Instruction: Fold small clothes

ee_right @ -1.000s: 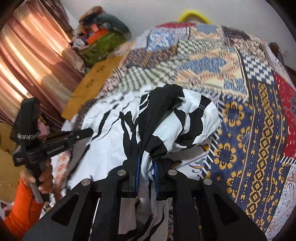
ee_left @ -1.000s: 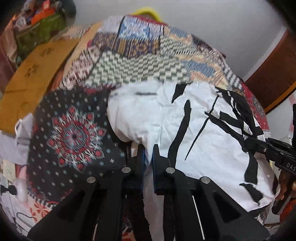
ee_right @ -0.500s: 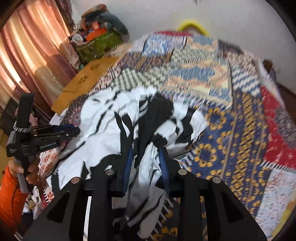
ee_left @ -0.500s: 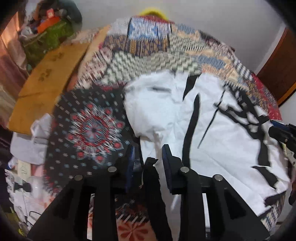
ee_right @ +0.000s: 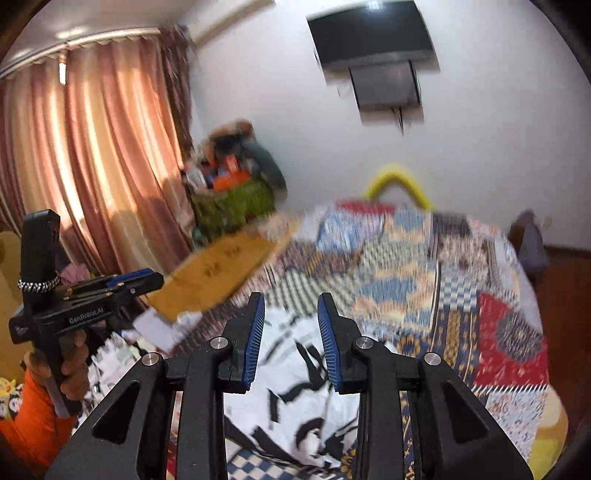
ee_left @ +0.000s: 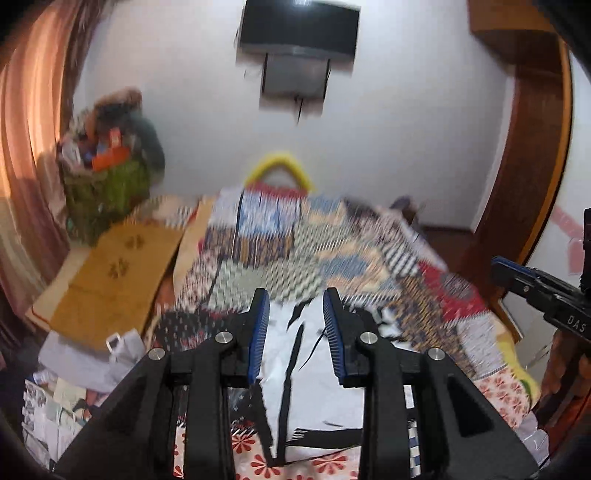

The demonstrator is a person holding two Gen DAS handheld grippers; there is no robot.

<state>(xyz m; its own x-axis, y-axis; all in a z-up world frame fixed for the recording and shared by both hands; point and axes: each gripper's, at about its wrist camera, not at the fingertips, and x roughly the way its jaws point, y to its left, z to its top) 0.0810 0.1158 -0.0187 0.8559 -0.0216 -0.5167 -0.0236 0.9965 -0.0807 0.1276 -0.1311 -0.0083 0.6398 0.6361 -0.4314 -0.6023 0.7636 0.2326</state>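
White-and-black patterned garment (ee_left: 314,373) lies rumpled at the bed's near edge, released, under both raised tools: left tool (ee_left: 295,332) and right tool (ee_right: 290,334) gape empty. Patchwork bedspread (ee_right: 424,266) stretches beyond. Folding looks barely begun; flattening and creasing remain.

The garment (ee_left: 295,373) lay on the near part of the bed (ee_left: 369,266), below both claws, which hung apart above it. A board (ee_left: 110,273) lay left of the bed, with a heaped basket (ee_left: 107,195) beyond it (in the far-left corner). A screen (ee_left: 299,26) hung on the far wall.
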